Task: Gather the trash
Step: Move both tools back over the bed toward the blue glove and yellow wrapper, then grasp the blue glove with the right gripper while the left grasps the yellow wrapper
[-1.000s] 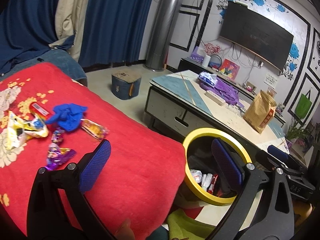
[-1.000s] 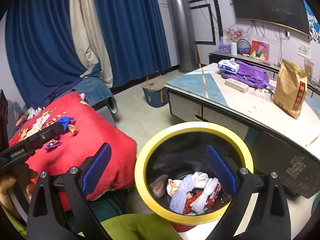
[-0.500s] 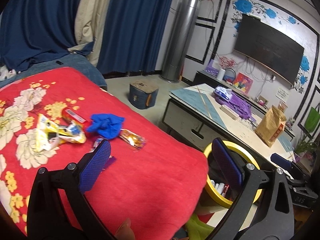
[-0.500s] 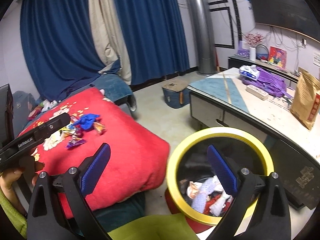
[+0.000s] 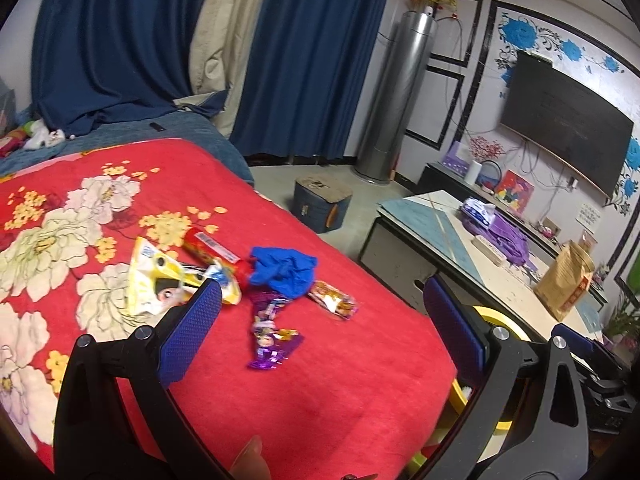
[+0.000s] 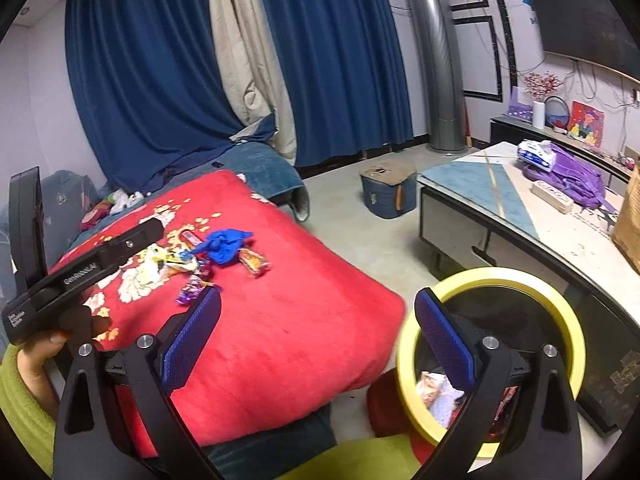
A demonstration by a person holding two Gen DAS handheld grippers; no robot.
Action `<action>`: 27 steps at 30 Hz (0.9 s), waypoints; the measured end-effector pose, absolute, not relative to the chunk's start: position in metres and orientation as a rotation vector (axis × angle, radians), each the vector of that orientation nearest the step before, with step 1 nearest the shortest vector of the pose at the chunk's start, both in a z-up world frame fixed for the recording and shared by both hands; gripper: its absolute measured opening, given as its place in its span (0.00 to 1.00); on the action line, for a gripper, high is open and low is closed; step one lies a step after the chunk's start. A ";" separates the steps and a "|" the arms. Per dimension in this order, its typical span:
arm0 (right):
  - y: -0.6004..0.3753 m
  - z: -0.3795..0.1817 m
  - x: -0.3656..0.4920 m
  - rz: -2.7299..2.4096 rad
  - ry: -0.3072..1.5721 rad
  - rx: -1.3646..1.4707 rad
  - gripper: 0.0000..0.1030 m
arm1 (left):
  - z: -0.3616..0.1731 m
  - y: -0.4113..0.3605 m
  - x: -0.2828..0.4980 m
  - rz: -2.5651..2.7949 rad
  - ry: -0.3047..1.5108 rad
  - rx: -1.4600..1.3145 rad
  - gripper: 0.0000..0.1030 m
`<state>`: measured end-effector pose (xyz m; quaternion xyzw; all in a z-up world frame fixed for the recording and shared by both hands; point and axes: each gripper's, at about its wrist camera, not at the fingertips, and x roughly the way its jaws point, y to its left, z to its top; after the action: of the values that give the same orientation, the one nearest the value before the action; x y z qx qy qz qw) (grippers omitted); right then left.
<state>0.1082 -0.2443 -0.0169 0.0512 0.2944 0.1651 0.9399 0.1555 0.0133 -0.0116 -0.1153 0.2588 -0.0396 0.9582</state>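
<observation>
A heap of trash lies on the red flowered blanket point(image 5: 320, 392): a crumpled blue glove point(image 5: 282, 272), a purple wrapper point(image 5: 270, 340), an orange snack wrapper point(image 5: 334, 300), a red tube point(image 5: 210, 246) and a yellow packet point(image 5: 160, 280). My left gripper point(image 5: 324, 332) hovers open just short of the heap, holding nothing. The yellow-rimmed trash bin point(image 6: 560, 312) stands beside the bed with wrappers inside. My right gripper point(image 6: 316, 340) is open and empty between the bed edge and the bin. The same blue glove point(image 6: 224, 246) shows in the right wrist view.
A low table point(image 5: 448, 236) with a purple bag point(image 5: 504, 236) and a brown paper bag point(image 5: 566, 284) stands right of the bin. A small blue box point(image 5: 320, 204) sits on the floor. Blue curtains point(image 5: 132, 40) hang behind. A hand point(image 6: 40, 356) holds the left tool.
Both grippers swung left, away from the bin and toward the bed. The trash heap now sits nearer the left gripper, and the bin has slid to the right of both views.
</observation>
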 end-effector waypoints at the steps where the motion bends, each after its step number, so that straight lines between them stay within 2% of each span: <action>1: -0.239 -0.017 0.109 0.346 0.603 0.103 0.92 | -0.012 0.017 0.156 -0.068 0.526 -0.232 0.90; 27: -0.123 -0.036 0.199 0.502 0.695 0.017 0.90 | -0.038 0.143 0.170 0.171 0.565 -0.425 0.90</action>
<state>0.1993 -0.1232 -0.0362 0.0082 0.3369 0.2436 0.9095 0.1702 0.1432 -0.0384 -0.2079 0.2765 0.0838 0.9345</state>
